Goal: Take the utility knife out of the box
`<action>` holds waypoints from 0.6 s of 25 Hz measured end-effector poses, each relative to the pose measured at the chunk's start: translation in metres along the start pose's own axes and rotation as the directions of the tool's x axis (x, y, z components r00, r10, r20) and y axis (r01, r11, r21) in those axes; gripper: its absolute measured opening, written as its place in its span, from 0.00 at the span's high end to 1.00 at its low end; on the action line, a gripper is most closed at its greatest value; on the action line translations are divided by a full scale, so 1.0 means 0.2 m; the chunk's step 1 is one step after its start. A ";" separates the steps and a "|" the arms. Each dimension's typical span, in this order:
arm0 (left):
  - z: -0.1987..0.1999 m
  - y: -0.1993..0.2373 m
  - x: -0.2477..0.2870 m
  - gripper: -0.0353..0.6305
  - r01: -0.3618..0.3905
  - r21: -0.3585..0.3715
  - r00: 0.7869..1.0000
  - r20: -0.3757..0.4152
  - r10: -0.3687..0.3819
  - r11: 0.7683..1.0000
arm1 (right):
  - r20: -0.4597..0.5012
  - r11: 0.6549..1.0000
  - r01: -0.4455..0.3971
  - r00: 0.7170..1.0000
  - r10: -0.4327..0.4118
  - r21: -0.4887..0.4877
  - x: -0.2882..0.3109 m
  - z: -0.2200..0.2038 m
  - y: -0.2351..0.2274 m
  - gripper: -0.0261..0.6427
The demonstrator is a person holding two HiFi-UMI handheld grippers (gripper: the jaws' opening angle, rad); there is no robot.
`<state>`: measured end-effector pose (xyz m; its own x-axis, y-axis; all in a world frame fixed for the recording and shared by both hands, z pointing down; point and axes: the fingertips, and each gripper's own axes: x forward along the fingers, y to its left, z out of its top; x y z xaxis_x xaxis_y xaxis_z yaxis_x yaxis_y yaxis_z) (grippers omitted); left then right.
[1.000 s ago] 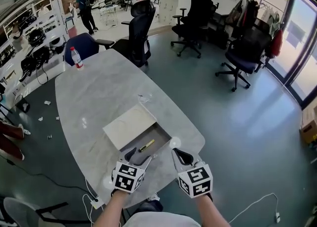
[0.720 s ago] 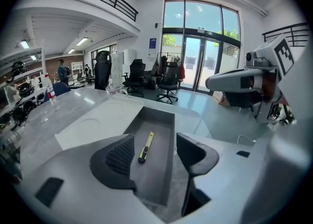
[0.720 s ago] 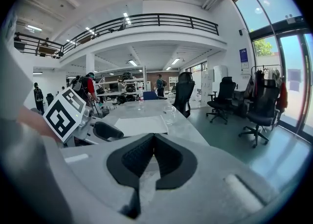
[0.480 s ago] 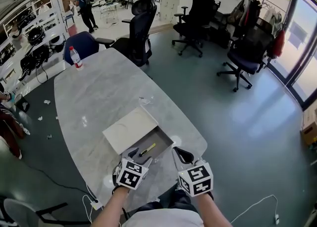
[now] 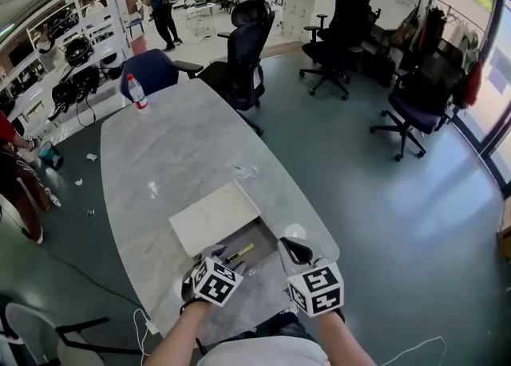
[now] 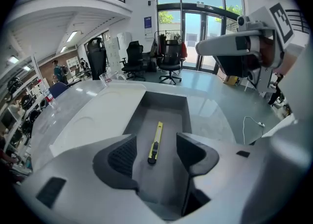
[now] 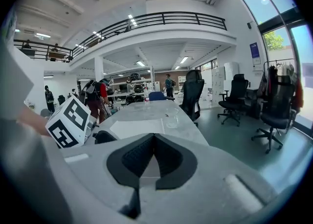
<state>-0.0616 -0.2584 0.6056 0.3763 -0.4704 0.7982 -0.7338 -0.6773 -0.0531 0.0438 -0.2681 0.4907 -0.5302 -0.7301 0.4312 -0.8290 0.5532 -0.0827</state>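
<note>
The left gripper [image 6: 154, 157] tilts down over the near end of the open box [image 6: 166, 98], jaws spread. The knife [image 6: 155, 142] lies flat on the box floor, seen between them and untouched. The right gripper [image 7: 153, 157] is held level just right of the box at the table [image 5: 176, 157] edge, jaws pressed together and empty.
</note>
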 end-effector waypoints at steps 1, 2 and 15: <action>0.00 0.00 0.01 0.57 -0.005 0.005 1.000 -0.010 0.005 1.000 | -0.003 1.000 -0.009 1.000 0.009 -0.002 0.01 0.00 -0.01 0.95; 0.00 0.00 0.02 0.57 -0.009 0.011 1.000 -0.021 0.009 1.000 | -0.006 1.000 -0.018 1.000 0.018 -0.002 0.02 0.00 -0.02 0.95; -0.06 -0.02 0.20 0.58 0.004 0.045 0.985 -0.172 0.004 0.999 | -0.023 0.995 -0.099 0.995 0.098 -0.008 0.10 0.00 -0.16 0.95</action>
<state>-0.0492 -0.2677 0.6453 0.2704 -0.3691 0.8892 -0.7061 -0.7038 -0.0774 0.0601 -0.3011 0.5013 -0.6050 -0.6625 0.4417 -0.7711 0.6258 -0.1175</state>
